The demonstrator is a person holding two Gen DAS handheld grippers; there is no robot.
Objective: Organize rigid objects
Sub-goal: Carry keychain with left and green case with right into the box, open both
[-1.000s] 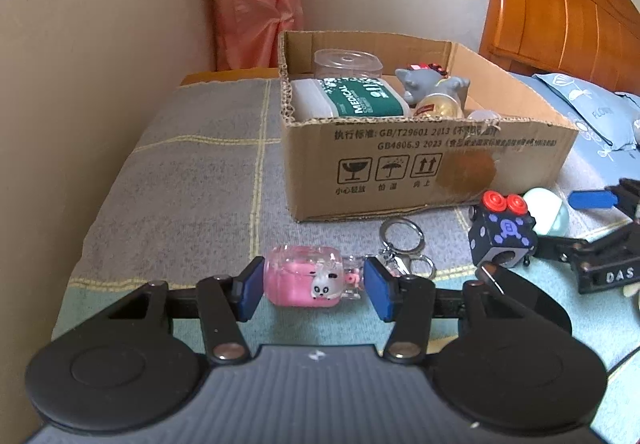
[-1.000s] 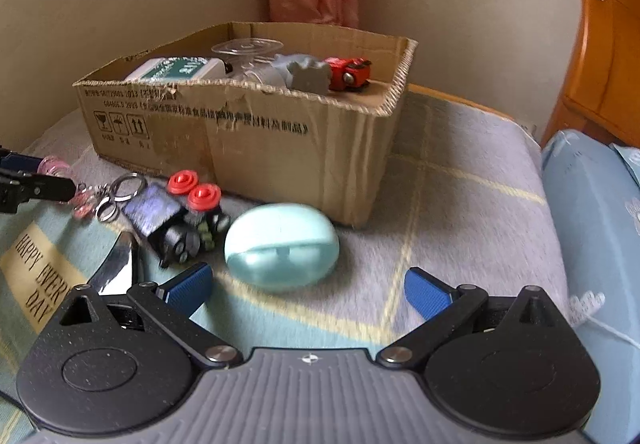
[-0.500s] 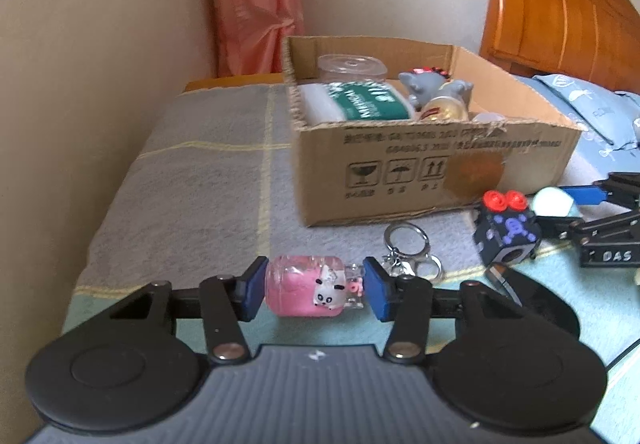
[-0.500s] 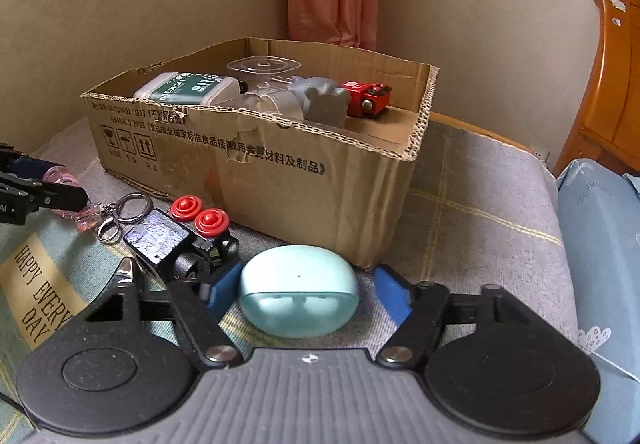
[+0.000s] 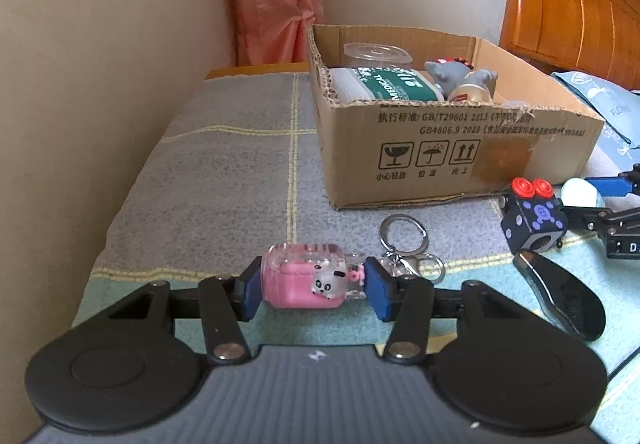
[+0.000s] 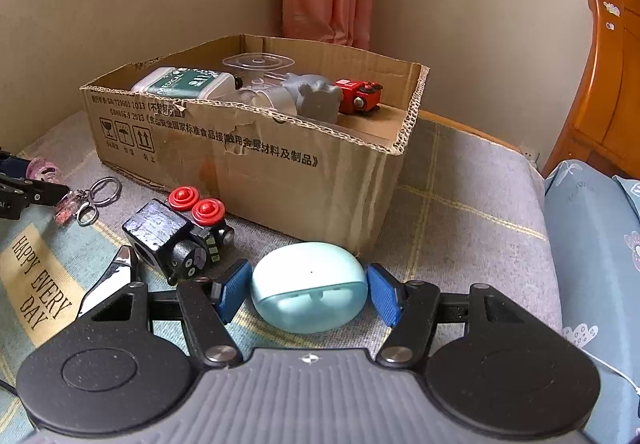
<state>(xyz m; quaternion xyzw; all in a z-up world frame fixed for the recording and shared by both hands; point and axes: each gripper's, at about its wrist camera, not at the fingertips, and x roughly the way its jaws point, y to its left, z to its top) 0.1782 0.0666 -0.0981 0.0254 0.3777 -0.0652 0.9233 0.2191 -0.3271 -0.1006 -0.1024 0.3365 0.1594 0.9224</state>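
Straddling two targets, you've got both tongs spread: left gripper (image 5: 311, 288) brackets the pink charm (image 5: 308, 280), right gripper (image 6: 308, 290) the mint case (image 6: 310, 286), box (image 6: 304, 180) at twelve o'clock. Case looks light, stiff, slick; pinch its rounded ends.

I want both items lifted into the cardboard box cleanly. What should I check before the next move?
1. Left gripper straddles pink keychain charm: ok.
2. Its pads touching the charm: cannot tell.
3. Right gripper straddles teal earbud case: ok.
4. Right pads closed on the case: not ok, small gaps.
5. Key rings free of black cube toy: ok.
6. Room in cardboard box: ok, right end bare.
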